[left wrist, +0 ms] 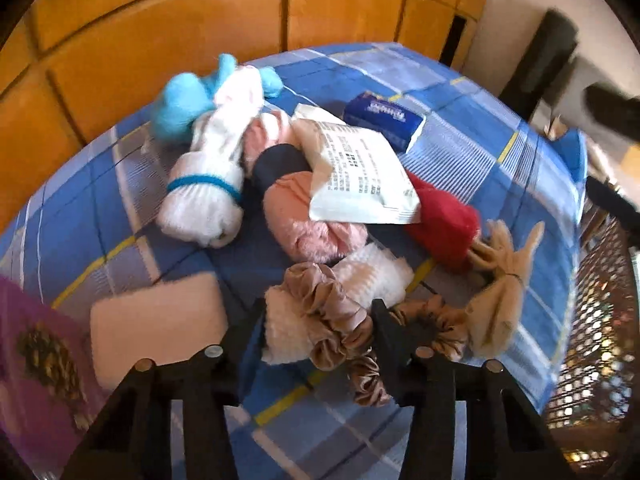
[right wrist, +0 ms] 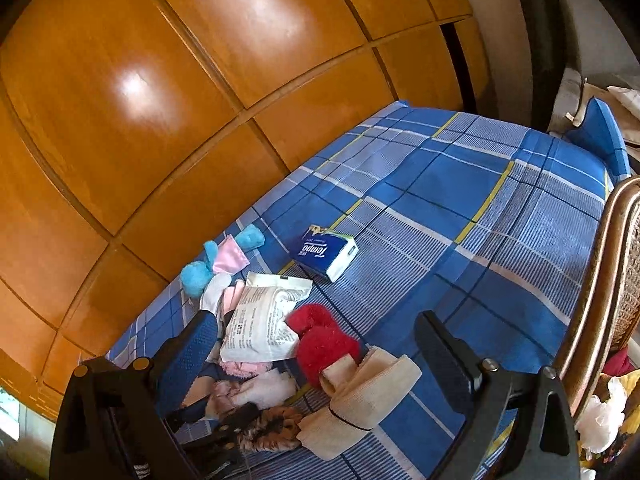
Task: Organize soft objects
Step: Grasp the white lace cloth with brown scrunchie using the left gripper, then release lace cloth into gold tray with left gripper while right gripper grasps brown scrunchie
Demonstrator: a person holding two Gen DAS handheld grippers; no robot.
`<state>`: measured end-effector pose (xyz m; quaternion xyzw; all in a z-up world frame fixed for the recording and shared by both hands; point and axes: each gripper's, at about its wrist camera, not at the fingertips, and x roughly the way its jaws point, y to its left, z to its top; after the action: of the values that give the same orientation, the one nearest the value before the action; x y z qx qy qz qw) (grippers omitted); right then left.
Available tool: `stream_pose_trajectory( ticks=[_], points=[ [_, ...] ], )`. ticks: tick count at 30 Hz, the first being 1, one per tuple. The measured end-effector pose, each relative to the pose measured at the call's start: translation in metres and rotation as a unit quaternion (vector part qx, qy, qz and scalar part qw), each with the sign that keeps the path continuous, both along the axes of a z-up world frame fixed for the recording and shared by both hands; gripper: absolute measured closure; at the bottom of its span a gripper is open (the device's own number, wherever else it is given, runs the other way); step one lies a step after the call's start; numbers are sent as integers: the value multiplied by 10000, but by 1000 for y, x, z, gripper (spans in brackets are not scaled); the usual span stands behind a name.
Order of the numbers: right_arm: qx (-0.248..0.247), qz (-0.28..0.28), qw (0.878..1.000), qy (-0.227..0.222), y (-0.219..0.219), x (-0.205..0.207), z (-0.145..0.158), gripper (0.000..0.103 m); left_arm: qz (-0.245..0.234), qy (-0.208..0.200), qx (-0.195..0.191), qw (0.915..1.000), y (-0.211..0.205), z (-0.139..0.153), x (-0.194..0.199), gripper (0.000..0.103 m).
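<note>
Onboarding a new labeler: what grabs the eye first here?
The heap of soft things mid-bed: a white printed pouch on top, a red fluffy item at its right, a bright blue plush at the far end. Nearest, the left gripper straddles a tan satin scrunchie on the blue plaid bedsheet.

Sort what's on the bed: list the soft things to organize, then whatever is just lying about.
For the job: satin scrunchie, leopard scrunchie, red fuzzy sock, pink fuzzy sock, beige bundle, white roll with blue band.

Lying about: tissue pack, printed white packet, purple box.
</note>
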<state>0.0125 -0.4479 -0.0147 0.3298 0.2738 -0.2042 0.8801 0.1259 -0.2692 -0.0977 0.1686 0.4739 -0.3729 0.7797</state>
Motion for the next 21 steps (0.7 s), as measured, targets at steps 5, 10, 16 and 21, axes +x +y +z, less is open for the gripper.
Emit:
stream_pose_trajectory(
  ticks=[5, 10, 16, 21],
  points=[
    [353, 717, 9949, 611, 1, 24, -15, 14, 384, 127, -308, 9987, 34, 11, -9, 53],
    [420, 1360, 9820, 1245, 15, 42, -28, 22, 629, 95, -290, 9976, 46, 23, -10, 53],
    [340, 1769, 9709, 1581, 30, 53, -37, 25, 955, -104, -437, 9944, 39, 65, 13, 53],
    [276, 2056, 9620, 1773, 36, 59, -39, 26, 1522, -660, -664, 9839, 46, 128, 55, 52]
  ],
)
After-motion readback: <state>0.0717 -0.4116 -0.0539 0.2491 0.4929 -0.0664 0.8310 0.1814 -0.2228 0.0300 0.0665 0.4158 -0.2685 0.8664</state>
